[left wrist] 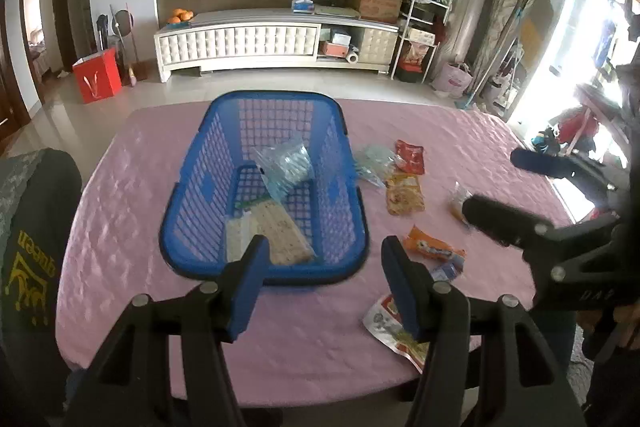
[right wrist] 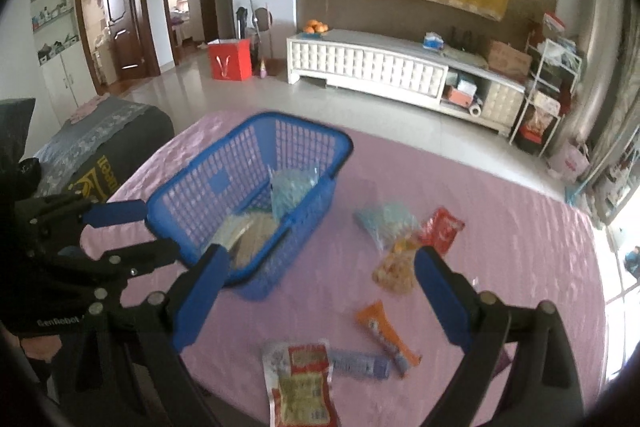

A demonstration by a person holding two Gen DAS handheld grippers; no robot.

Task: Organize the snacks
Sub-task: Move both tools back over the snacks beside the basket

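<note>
A blue plastic basket (left wrist: 192,187) stands on the pink tablecloth and shows in the right wrist view (right wrist: 208,187) too. Inside lie a pale cracker pack (left wrist: 276,231) and a clear bluish bag (left wrist: 286,167). Loose snacks lie to its right: a bluish bag (right wrist: 386,221), a red packet (right wrist: 442,227), a yellow-orange packet (right wrist: 394,269), an orange packet (right wrist: 386,331), a small blue packet (right wrist: 360,365) and a red-and-white packet (right wrist: 300,379). My left gripper (left wrist: 324,283) is open and empty over the basket's near rim. My right gripper (right wrist: 320,295) is open and empty above the loose snacks.
The pink tablecloth (left wrist: 280,339) covers the table. A dark chair back with yellow print (left wrist: 28,259) stands at the left. A white TV cabinet (left wrist: 276,41) and a red bag (left wrist: 97,75) stand on the floor beyond. A wire shelf (left wrist: 420,31) stands at the right.
</note>
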